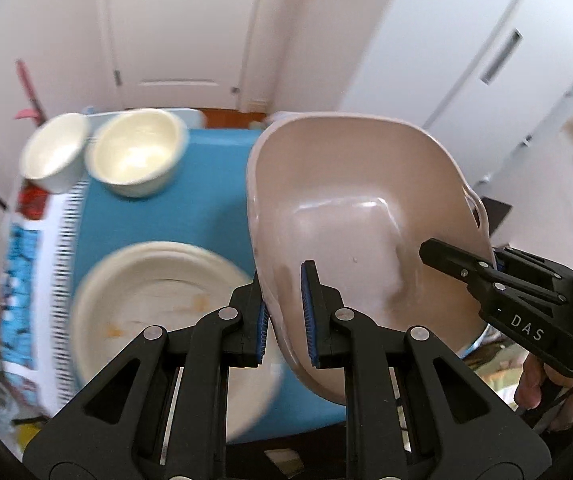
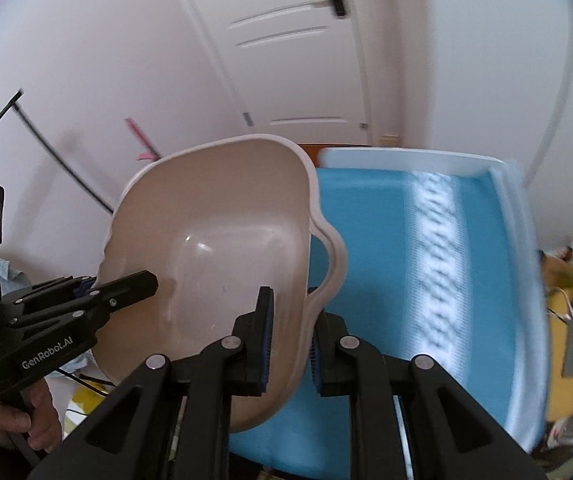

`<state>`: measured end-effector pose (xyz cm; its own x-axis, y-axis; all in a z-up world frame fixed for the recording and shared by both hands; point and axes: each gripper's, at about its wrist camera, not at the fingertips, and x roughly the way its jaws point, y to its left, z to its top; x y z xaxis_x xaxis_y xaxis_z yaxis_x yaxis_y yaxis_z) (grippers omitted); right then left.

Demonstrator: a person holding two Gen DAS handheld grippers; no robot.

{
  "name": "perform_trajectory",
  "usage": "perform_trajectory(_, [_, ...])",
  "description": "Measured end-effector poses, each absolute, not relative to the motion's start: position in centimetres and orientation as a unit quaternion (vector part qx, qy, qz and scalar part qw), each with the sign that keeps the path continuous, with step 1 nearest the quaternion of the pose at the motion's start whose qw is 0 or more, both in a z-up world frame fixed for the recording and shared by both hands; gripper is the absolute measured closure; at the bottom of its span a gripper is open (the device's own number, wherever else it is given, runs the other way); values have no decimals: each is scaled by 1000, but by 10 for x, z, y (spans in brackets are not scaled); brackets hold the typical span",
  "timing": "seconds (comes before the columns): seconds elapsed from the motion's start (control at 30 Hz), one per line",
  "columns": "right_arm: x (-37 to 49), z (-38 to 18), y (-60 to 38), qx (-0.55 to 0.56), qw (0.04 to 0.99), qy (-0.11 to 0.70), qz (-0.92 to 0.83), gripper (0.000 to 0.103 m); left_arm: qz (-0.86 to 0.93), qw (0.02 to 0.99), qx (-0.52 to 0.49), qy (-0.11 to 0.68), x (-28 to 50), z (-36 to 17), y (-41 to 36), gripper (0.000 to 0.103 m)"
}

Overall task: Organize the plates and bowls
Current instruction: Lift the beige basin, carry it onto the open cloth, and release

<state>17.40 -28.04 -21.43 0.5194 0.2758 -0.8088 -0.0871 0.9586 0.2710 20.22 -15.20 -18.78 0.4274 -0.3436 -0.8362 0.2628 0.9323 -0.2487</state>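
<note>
The beige basin (image 1: 366,208) was up off the blue table (image 1: 206,184), left gripper (image 1: 284,312) and right gripper (image 2: 290,344) clamped on opposite rims, while two cream bowls (image 1: 138,156) and plate (image 1: 166,312) sat unsorted, so barely started I'd say.

Left hand-held gripper (image 1: 286,312): matte black plastic linkage arms with triangular cutouts and round silver pivot pins. Fingers (image 1: 311,312) are faced with ribbed blue pads. From the right wrist view its body at lower left carries white "GenRobot.AI" lettering, small silver screws and a blocky black housing with round recesses at the left edge.

Right hand-held gripper (image 2: 291,344): same black build, same silver pins, blue ribbed pads. In the left wrist view its side, at right of frame, reads "DAS" in white.

Bare-skinned fingers wrap each black handle; thin black cable runs by the handle.
</note>
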Motion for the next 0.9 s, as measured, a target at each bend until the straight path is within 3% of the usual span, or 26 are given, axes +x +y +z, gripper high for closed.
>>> perform_trajectory(0.37, [150, -287, -362, 115, 853, 506, 52, 88, -215, 811, -5, 544, 196, -255, -255, 90])
perform_trajectory(0.9, [150, -319, -391, 149, 847, 506, 64, 88, -206, 809, 29, 550, 200, -286, -273, 89])
